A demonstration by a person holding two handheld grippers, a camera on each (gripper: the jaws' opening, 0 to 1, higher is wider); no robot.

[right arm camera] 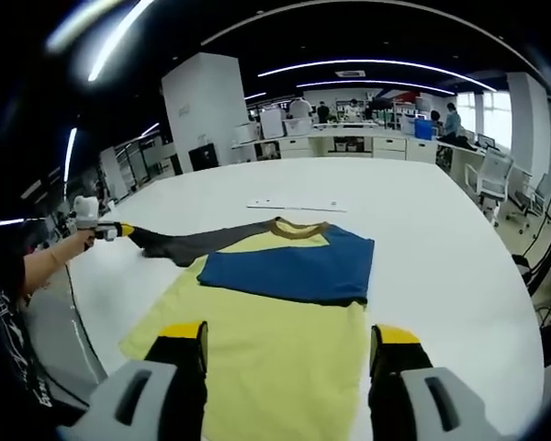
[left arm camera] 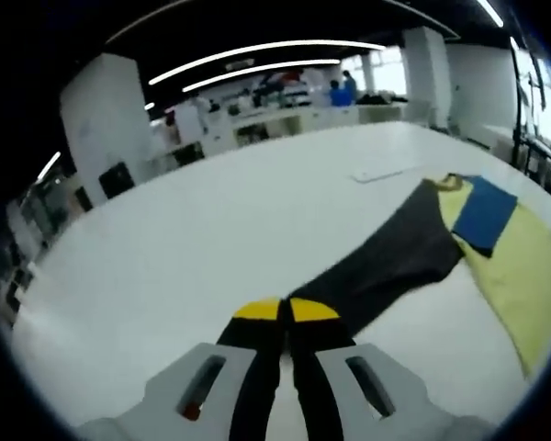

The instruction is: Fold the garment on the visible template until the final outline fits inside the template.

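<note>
A T-shirt lies flat on the white table (right arm camera: 422,230): yellow body (right arm camera: 275,354), blue chest panel (right arm camera: 294,262), olive collar (right arm camera: 297,227) and a dark grey sleeve (right arm camera: 197,243) stretched out sideways. In the left gripper view my left gripper (left arm camera: 286,310) is shut on the cuff of the grey sleeve (left arm camera: 395,257), pulling it out from the shirt. In the right gripper view that left gripper (right arm camera: 119,230) shows at the sleeve's end, held by a hand. My right gripper (right arm camera: 289,335) stands open over the shirt's lower yellow part, nothing between its jaws.
A thin white sheet (right arm camera: 297,204) lies on the table beyond the collar. The table edge (right arm camera: 83,340) runs close on the person's side. Office chairs (right arm camera: 491,179), desks and people stand far behind.
</note>
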